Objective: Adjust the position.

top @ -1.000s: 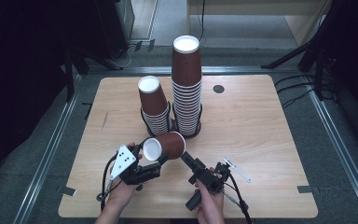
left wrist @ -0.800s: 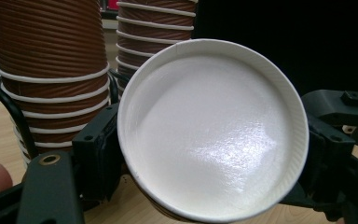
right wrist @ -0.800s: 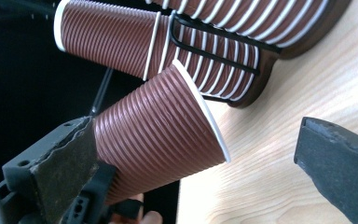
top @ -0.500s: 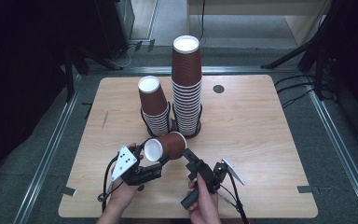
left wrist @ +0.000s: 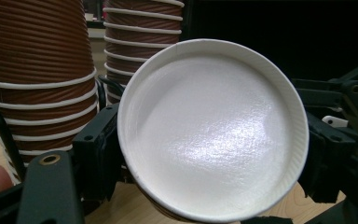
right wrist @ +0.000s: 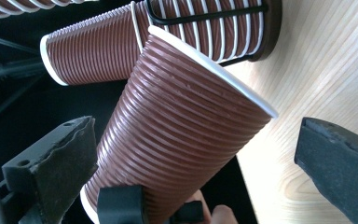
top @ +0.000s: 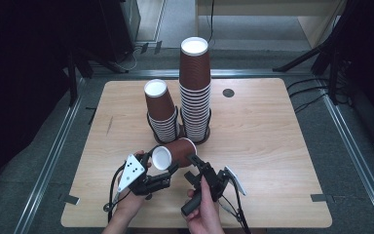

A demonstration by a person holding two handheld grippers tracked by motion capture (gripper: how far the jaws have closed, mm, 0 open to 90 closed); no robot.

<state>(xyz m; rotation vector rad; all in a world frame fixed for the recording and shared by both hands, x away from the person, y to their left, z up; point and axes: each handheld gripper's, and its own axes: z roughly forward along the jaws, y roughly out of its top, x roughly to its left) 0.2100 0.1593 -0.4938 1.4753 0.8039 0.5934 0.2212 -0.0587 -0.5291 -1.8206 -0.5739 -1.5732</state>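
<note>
holding a single brown ribbed cup [top: 173,152] on its side, the left gripper [top: 161,176] has its fingers [left wrist: 98,149] closed tight on the cup's rim end, the white inside facing the left gripper view. the cup sits lifted just in front of the short cup stack [top: 161,111], near its wire holder, with its closed base toward the right gripper [top: 195,168]. in the right gripper view that gripper's fingers [right wrist: 56,163] stand wide apart on either side of the cup's body [right wrist: 182,126], not touching it, so they grip nothing.

judging from this, one cup is out of the stacks and in hand, and a handover or second grasp by the right gripper is lined up but not yet made; where the cup should end up is not settled by what shows. the tall cup stack [top: 195,92] stands just beside the short cup stack, both upright on the worktop [top: 272,136].

hard to make out: exactly where the left fingers pinch the rim, since the cup's mouth [left wrist: 212,128] covers them; whether the cup is really one or two nested; and the lower part of both stacks behind the holders.
</note>
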